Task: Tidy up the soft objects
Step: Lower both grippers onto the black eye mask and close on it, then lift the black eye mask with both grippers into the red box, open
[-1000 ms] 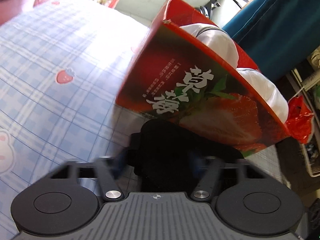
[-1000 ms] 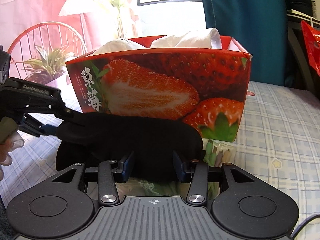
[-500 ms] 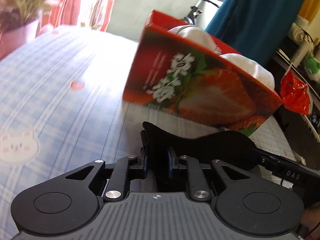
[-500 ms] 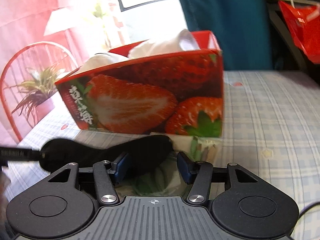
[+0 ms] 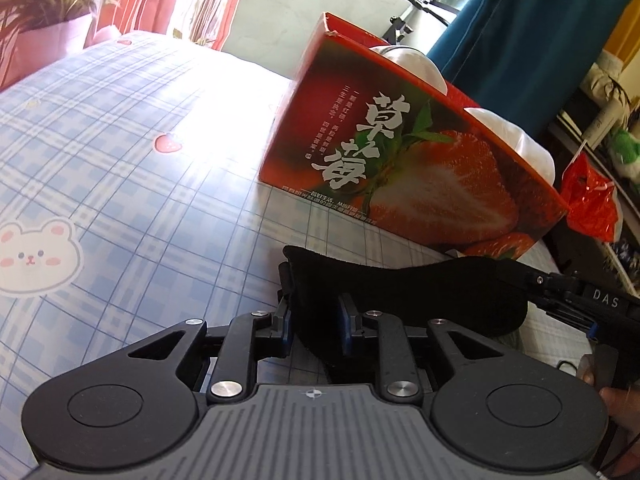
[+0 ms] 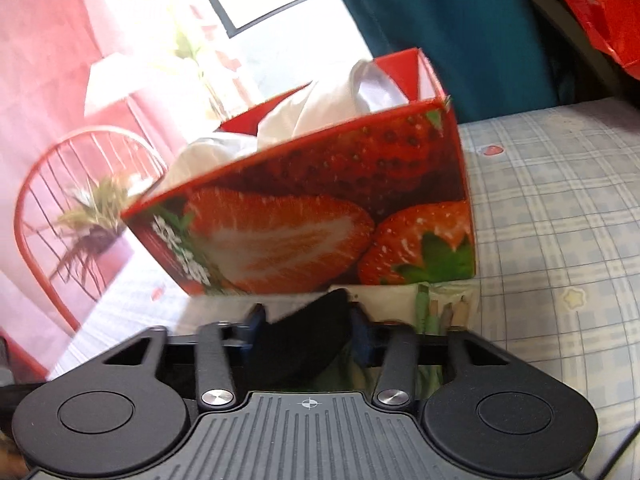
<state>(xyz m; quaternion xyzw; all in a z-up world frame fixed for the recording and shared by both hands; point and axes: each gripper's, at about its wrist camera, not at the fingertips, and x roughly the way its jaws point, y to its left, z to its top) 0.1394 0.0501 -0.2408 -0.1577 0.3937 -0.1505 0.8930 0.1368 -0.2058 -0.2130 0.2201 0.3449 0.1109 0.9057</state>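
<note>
A black soft padded piece [image 5: 420, 300] hangs stretched just above the checked bed sheet [image 5: 120, 160], in front of a red strawberry-print box [image 5: 400, 160]. My left gripper [image 5: 314, 308] pinches its left end, and its jaws are opening slightly. My right gripper [image 6: 308, 316] has the other end [image 6: 304, 332] between its pads as its jaws close; it also shows in the left wrist view [image 5: 520, 280]. White soft bundles [image 6: 320, 104] fill the box [image 6: 320, 216].
A red plastic bag [image 5: 592, 200] hangs off the bed's right side by cluttered shelves. A potted plant [image 5: 48, 12] and a red chair [image 6: 36, 184] stand beyond the far edge. A green printed packet [image 6: 440, 312] lies at the box's foot. A hand [image 5: 616, 400] holds the right gripper.
The black piece went from a bunched heap to a strip stretched between both grippers. The left jaws narrowed onto its end. The right jaws closed on the other end and that view tilted.
</note>
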